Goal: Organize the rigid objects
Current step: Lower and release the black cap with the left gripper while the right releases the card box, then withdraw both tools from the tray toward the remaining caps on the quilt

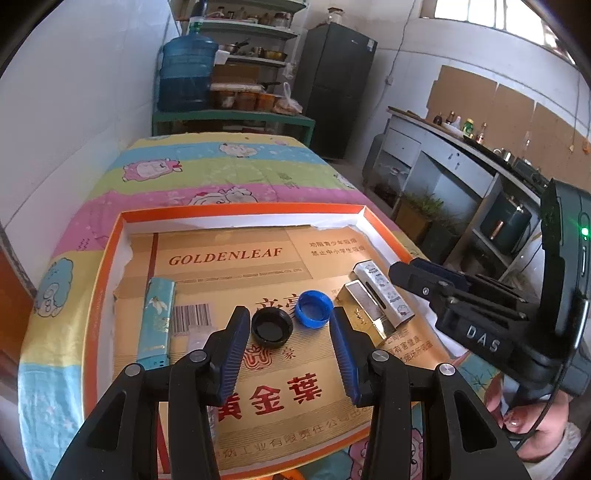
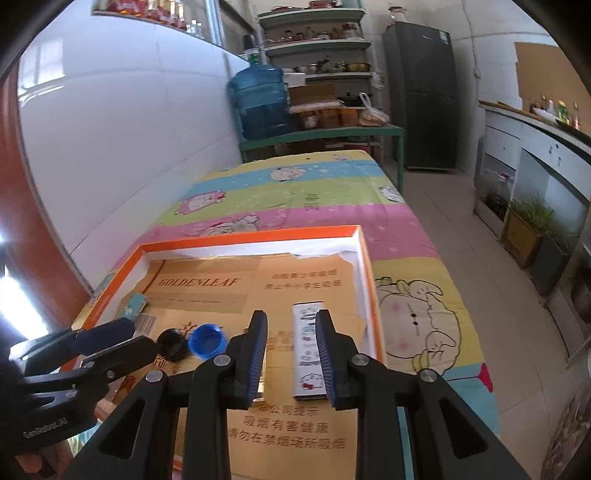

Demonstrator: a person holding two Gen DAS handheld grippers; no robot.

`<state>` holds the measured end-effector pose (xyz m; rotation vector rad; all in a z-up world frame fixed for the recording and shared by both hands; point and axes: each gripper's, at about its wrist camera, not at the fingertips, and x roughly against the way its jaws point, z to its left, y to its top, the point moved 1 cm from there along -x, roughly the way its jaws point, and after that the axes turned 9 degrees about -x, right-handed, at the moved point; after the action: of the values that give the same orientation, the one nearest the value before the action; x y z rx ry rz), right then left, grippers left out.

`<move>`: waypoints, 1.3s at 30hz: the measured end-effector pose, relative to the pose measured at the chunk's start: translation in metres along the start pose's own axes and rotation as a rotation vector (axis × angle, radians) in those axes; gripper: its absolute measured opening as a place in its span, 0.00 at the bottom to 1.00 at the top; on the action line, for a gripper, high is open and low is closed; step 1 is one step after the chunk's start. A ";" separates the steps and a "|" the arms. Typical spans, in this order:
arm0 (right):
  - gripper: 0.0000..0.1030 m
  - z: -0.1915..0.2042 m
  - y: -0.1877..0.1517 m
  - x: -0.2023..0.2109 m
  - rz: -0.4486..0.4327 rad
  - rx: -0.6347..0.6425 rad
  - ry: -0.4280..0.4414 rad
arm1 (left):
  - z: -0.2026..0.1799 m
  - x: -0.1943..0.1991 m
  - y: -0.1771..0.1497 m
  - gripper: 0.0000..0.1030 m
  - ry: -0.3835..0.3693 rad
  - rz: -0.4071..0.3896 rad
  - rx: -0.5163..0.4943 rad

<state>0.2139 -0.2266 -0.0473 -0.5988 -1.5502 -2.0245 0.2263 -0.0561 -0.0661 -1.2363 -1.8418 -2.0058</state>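
Nearest the left wrist camera, the left gripper (image 1: 286, 350) hangs above the tray floor with its blue-padded jaws standing apart and nothing between them; a black cap (image 1: 271, 326) lies open side up just beyond its tips, and a blue cap (image 1: 313, 308) lies beside that, slightly farther and to the right, the two close together. Right of the blue cap a gold box (image 1: 364, 308) rests on the floor, with a white patterned box (image 1: 384, 291) lying alongside it on its far side. At the left of the tray a long teal box (image 1: 157, 317) lies lengthwise near the wall, and a small clear piece (image 1: 199, 334) sits just right of its near end. All of these lie inside a shallow orange-rimmed tray (image 1: 110, 258) lined with gold printed cardboard (image 1: 229, 254). The right gripper (image 2: 291, 356) hovers over the tray's right part, its jaws narrowly parted and empty; through the gap the white patterned box shows below, apart from the pads. The tray sits on a table covered by a striped cartoon cloth (image 1: 229, 173). Beyond the table stand a blue water jug (image 1: 188, 74), shelves of kitchenware (image 1: 255, 33) and a dark fridge (image 1: 334, 88).
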 end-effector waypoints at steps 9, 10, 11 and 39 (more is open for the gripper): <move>0.26 0.019 -0.017 0.006 -0.010 0.067 0.023 | 0.007 0.014 -0.008 0.45 -0.004 -0.023 0.041; 0.26 0.021 -0.018 0.008 -0.015 0.073 0.029 | 0.006 0.016 -0.009 0.45 -0.003 -0.027 0.042; 0.26 0.022 -0.019 0.011 -0.021 0.075 0.042 | 0.006 0.019 -0.011 0.45 0.000 -0.032 0.044; 0.26 0.044 -0.091 0.106 0.070 0.086 0.098 | 0.000 0.122 -0.086 0.45 0.030 -0.022 0.113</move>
<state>0.0755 -0.1784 -0.0374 -0.5050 -1.5290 -1.8964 0.0949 0.0130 -0.0531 -1.1532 -1.9334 -1.8910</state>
